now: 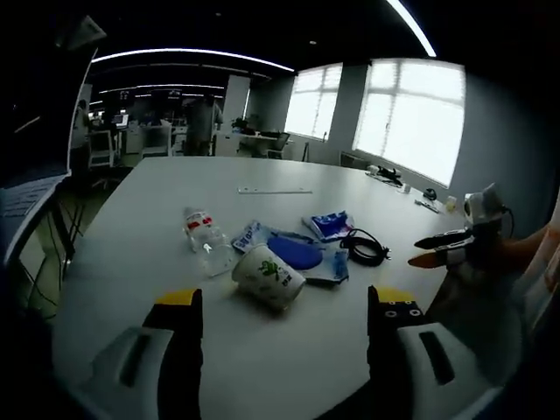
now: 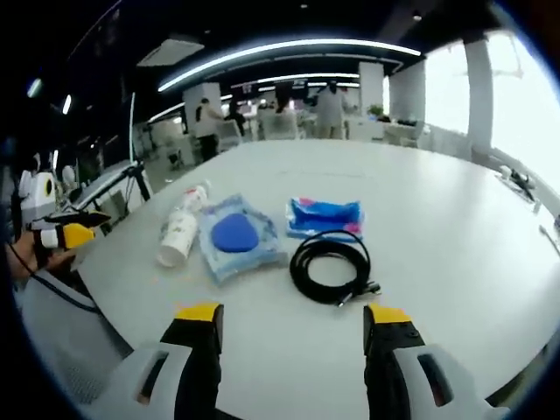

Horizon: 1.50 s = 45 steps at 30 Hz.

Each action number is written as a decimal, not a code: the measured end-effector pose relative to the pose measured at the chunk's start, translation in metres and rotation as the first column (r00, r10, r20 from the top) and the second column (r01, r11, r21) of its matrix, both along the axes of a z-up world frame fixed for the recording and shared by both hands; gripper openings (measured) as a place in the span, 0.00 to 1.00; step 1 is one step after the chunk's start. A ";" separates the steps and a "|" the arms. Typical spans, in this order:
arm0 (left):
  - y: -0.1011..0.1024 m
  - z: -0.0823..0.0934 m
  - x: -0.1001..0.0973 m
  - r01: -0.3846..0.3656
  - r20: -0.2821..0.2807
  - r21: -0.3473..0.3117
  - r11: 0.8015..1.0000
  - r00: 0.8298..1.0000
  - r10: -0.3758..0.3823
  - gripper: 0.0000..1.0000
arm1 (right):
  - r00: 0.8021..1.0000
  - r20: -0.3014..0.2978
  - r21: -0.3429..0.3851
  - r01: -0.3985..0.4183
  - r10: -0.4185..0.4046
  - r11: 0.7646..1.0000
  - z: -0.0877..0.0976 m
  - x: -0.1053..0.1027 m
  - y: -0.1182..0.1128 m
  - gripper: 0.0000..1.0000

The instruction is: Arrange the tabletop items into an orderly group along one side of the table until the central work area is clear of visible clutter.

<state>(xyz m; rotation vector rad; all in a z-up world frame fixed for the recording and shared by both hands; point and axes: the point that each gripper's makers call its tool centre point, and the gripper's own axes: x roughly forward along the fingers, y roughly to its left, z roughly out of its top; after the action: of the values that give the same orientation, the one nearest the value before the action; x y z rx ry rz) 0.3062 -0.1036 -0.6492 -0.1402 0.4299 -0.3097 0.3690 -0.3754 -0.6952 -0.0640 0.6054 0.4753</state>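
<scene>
A cluster lies mid-table. In the left gripper view a white paper cup (image 1: 267, 276) lies on its side nearest me, with a clear plastic bottle (image 1: 206, 238) lying to its left. Behind are a blue round pad in a clear bag (image 1: 296, 254), a blue packet (image 1: 330, 225) and a coiled black cable (image 1: 365, 248). My left gripper (image 1: 285, 299) is open, just short of the cup. My right gripper (image 2: 293, 313) is open too, a little short of the cable (image 2: 331, 267). Beyond it lie the packet (image 2: 324, 216), the bagged pad (image 2: 236, 234), the cup (image 2: 179, 234) and the bottle (image 2: 194, 194).
The white table (image 1: 175, 192) is large and rounded. A thin white strip (image 1: 274, 190) lies beyond the cluster, and small items (image 1: 385, 175) sit at the window-side edge. The right gripper (image 1: 446, 248) shows at the table's right edge, the left gripper (image 2: 61, 234) at its left. People and desks stand far behind.
</scene>
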 end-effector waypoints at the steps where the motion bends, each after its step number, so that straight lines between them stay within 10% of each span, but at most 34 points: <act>1: 0.000 0.000 0.000 0.000 -0.001 -0.002 1.000 1.000 0.000 0.78 | 1.000 -0.003 -0.002 -0.001 0.001 1.000 -0.001 0.000 0.000 0.66; 18: 0.009 -0.011 0.006 -0.029 -0.099 -0.029 0.999 0.995 0.026 0.69 | 0.999 -0.041 -0.014 -0.018 0.017 1.000 -0.009 -0.003 0.001 0.62; 31: 0.029 0.019 0.074 -0.073 -0.101 -0.044 0.996 0.993 0.068 0.67 | 0.998 -0.057 -0.029 -0.039 0.038 0.999 -0.013 -0.006 0.003 0.58; 45: 0.053 0.011 0.145 -0.178 -0.212 -0.066 0.982 0.964 0.161 0.67 | 0.996 -0.081 -0.025 -0.038 0.036 0.999 -0.016 -0.007 0.002 0.54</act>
<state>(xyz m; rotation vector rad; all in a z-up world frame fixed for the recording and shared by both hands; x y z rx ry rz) 0.4514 -0.0505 -0.6383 -0.2924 0.6065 -0.1444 0.3625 -0.3737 -0.7116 -0.0818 0.6903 0.5079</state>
